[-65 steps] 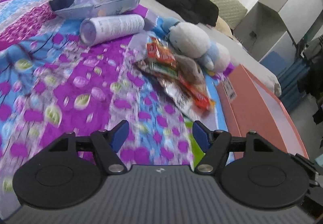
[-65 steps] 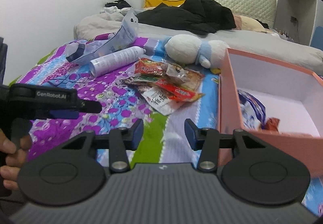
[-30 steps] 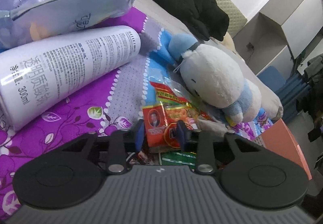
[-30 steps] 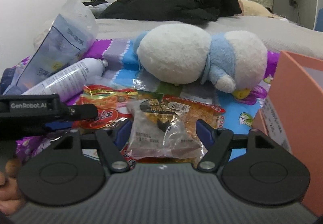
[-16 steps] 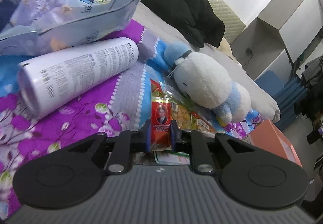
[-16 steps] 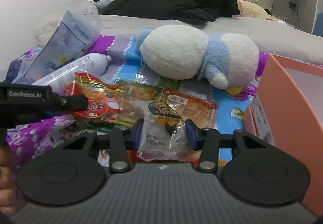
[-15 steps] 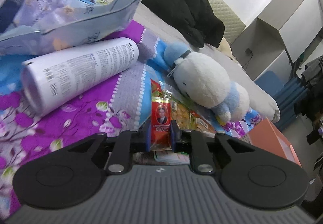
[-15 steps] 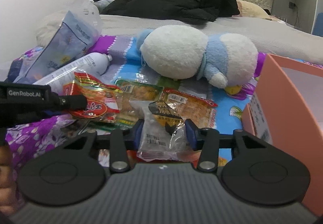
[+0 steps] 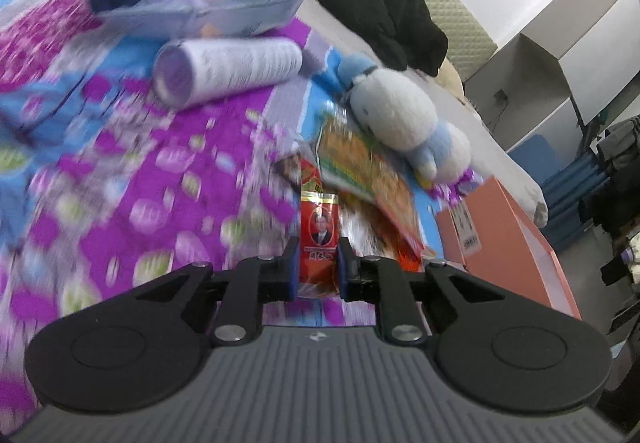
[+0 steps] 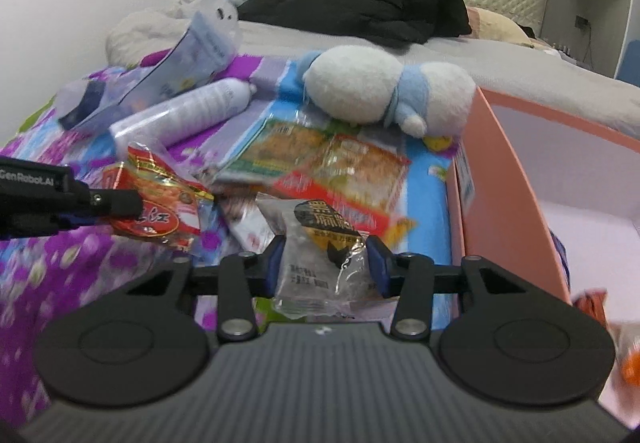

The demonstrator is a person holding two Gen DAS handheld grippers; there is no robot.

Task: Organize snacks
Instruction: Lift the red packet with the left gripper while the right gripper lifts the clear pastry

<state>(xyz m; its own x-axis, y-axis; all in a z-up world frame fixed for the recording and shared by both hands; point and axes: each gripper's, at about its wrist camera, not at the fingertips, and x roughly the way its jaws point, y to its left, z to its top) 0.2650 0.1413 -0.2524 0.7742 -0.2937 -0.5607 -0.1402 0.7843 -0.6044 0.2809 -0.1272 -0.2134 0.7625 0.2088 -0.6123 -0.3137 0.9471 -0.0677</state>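
Note:
My left gripper (image 9: 319,258) is shut on a red snack packet (image 9: 319,239) with a man's portrait and holds it above the bedspread; the packet also shows in the right wrist view (image 10: 160,199), held by the left gripper (image 10: 120,207). My right gripper (image 10: 326,257) is shut on a clear snack packet with a black and yellow label (image 10: 320,255), lifted above the pile. More snack packets (image 10: 320,159) lie on the bedspread. The pink box (image 10: 516,179) stands open at the right, with snacks inside.
A white spray bottle (image 9: 232,69), a pale blue pouch (image 9: 224,9) and a white and blue plush toy (image 9: 400,115) lie on the flowered bedspread (image 9: 100,163). Black clothes (image 10: 360,15) lie at the back. Grey cabinets (image 9: 560,55) stand right of the bed.
Both grippers have pulled back and up from the pile with their packets. The left view now shows more bedspread and the pink box; the right view has swung toward the box.

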